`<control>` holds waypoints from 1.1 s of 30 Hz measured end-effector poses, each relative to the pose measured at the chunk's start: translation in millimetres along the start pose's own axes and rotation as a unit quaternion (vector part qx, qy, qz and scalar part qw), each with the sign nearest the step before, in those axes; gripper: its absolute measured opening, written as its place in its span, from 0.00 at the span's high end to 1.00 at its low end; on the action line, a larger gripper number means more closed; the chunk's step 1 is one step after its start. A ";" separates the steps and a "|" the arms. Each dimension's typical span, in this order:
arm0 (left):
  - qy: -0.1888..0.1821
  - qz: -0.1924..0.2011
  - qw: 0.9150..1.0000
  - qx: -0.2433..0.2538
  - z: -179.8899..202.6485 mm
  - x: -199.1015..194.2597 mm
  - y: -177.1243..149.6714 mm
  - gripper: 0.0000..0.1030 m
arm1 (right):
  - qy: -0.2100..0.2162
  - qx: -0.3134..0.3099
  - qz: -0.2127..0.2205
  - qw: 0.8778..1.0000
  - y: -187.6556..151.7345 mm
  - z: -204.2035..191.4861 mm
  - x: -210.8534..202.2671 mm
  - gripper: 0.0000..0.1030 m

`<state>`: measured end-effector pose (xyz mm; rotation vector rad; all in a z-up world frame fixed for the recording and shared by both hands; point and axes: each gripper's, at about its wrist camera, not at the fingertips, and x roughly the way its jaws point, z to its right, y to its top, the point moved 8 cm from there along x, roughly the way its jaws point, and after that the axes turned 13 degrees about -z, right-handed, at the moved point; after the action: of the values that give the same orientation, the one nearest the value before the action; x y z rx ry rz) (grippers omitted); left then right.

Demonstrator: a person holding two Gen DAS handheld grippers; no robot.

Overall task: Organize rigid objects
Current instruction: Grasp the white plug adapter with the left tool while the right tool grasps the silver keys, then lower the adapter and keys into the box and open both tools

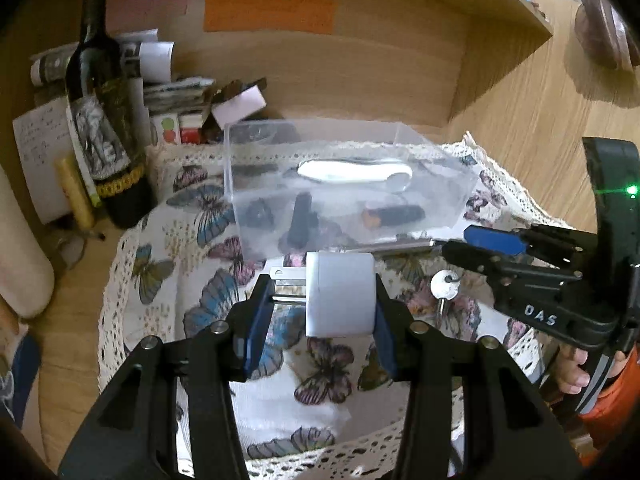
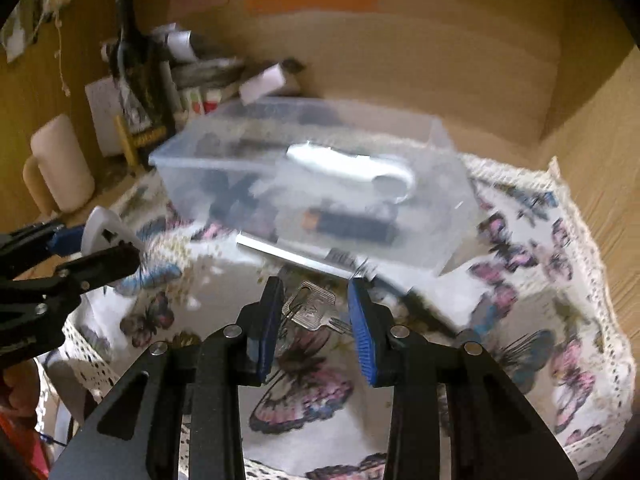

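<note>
Item 1, left gripper (image 1: 324,304), lower centre of the left wrist view: jaws closed on a white plug adapter (image 1: 340,294), metal prongs pointing to frame left. The block sits square between the blue pads and hangs above the butterfly cloth (image 1: 280,408), short of the box.

Item 2, right gripper (image 2: 316,320), lower centre of the right wrist view: jaws parted, nothing between them but air; a silver key (image 2: 310,310) lies flat on the cloth beneath the gap. Whether the pads touch the cloth cannot be told (the frame is blurred).

Item 3, metal rod (image 2: 296,258), lying on the cloth just beyond the key and against the box's near wall.

Item 4, clear plastic box (image 1: 434,216), mid-frame in both views, open-topped. Contents: a white curved tool (image 1: 354,170), a dark battery-like cylinder with an orange end (image 1: 394,216), other small dark pieces.

Item 5, background, upper left of frame: wine bottle (image 1: 106,120), stacked papers (image 1: 172,92), wooden shelf back (image 1: 360,72).

Handling note, judged: the step in hand looks to be carrying the adapter into the box. Lift it above the near wall before moving forward, so the prongs do not catch the rim; release low over a bare patch of floor, away from the white tool. For the key, straddle its head squarely and close low, since a flat key slips easily.
</note>
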<state>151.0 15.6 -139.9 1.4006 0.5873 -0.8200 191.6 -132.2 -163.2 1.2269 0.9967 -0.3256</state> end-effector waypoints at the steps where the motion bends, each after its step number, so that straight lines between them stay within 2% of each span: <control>1: 0.001 0.003 1.000 0.001 1.0 -1.9 3.9 0.56 | -0.001 0.002 0.007 1.000 3.1 2.8 -4.9 0.70; 13: 0.013 0.040 0.999 -0.004 -3.2 -14.8 69.2 0.56 | -0.010 0.001 0.092 0.996 64.9 22.5 -49.7 0.70; 18: 0.008 0.046 0.999 -0.008 -5.9 -12.9 96.8 0.56 | -0.011 -0.003 0.113 0.993 90.8 24.7 -57.6 0.70; 22: 0.019 0.042 0.999 -0.007 -7.6 -2.5 113.8 0.56 | -0.011 -0.006 0.123 0.992 112.7 26.5 -55.0 0.70; 26: 0.026 0.022 0.999 -0.002 -9.1 19.5 123.0 0.56 | -0.015 -0.013 0.108 0.994 123.2 25.4 -33.9 0.70; 33: 0.016 -0.039 0.999 -0.005 -13.7 72.3 120.5 0.56 | -0.016 -0.024 0.047 0.998 117.5 24.0 21.7 0.70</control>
<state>291.3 15.7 -123.7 1.3922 0.6732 -0.8564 296.0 -105.7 -106.1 1.2174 0.9110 -0.2470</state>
